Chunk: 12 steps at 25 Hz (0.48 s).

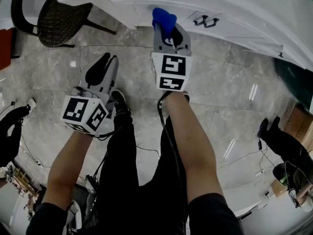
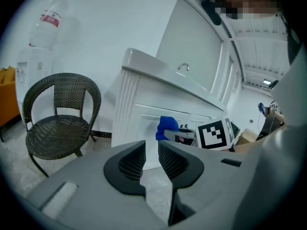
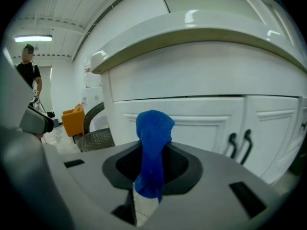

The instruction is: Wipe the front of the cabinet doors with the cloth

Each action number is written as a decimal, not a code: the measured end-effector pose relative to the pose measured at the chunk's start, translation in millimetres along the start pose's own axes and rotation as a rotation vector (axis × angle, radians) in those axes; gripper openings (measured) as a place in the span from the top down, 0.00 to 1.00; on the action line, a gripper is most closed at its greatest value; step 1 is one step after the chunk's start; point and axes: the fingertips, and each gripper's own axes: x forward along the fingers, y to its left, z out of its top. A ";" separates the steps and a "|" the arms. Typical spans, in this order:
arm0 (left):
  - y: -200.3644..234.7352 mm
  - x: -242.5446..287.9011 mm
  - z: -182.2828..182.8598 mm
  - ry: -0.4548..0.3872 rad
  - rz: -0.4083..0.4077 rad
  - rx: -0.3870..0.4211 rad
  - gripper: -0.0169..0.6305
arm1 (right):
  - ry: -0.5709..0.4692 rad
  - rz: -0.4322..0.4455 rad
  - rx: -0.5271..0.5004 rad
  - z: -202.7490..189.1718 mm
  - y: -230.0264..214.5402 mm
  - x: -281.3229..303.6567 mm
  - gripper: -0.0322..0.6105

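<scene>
Lurker: where's the blue cloth (image 3: 153, 128)?

Op: pinched in my right gripper (image 3: 152, 163), held up near the white cabinet door (image 3: 201, 121). Left gripper (image 2: 151, 159) hangs lower over the marble floor (image 1: 220, 97), jaws narrowly apart, empty.

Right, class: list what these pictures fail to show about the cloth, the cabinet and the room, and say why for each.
1. Whether the cloth touches the door: in the head view the right gripper and the cloth itself cover the contact; the right gripper view does not settle the gap.
2. Cabinet right end: cut off by the head view's edge.
3. Bottle label print: left gripper view, too small to read.
</scene>
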 end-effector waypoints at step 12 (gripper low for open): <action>91.2 -49.3 -29.0 0.068 0.062 -0.013 0.84 | -0.051 0.116 0.012 -10.6 136.6 83.3 0.81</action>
